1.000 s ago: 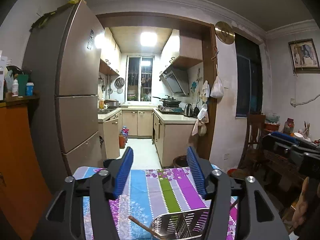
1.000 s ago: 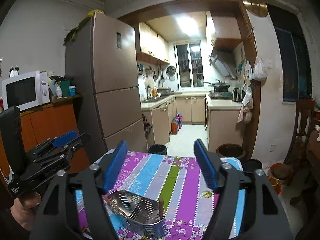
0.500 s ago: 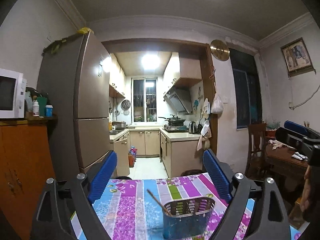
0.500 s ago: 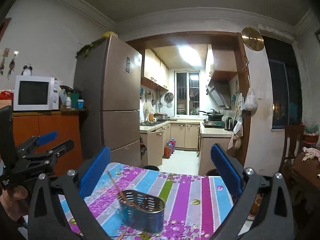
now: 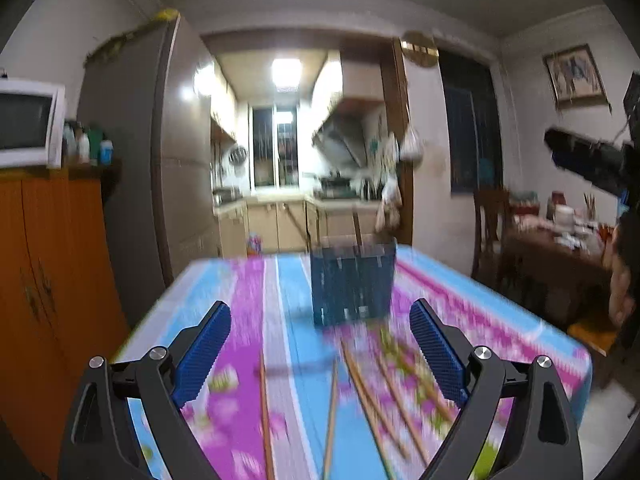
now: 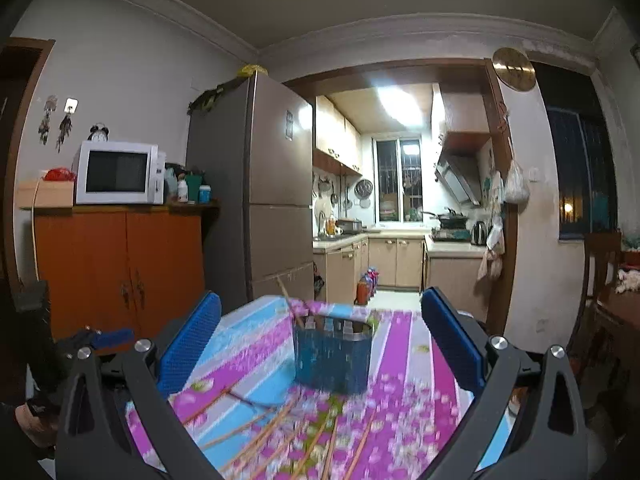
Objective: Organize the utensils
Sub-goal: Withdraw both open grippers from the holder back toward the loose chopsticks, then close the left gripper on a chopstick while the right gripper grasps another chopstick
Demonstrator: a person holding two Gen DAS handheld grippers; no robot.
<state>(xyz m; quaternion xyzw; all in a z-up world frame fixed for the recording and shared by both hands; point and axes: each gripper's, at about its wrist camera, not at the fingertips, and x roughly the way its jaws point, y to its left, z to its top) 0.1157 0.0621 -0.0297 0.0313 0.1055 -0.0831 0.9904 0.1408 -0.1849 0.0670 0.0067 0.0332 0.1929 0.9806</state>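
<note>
Both tools have been drawn back and tilted down: loose chopsticks (image 6: 276, 432) are now revealed on the tabletop (image 5: 248, 288) before the holder (image 6: 332, 354). Left tool (image 5: 320, 354) and right tool (image 6: 320, 340) are spread, empty; sorting is judged barely begun.

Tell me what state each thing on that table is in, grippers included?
Utensil holder: upright, one chopstick inside.
Loose chopsticks: lying scattered on the tablecloth.
Left gripper: open, empty.
Right gripper: open, empty.
</note>
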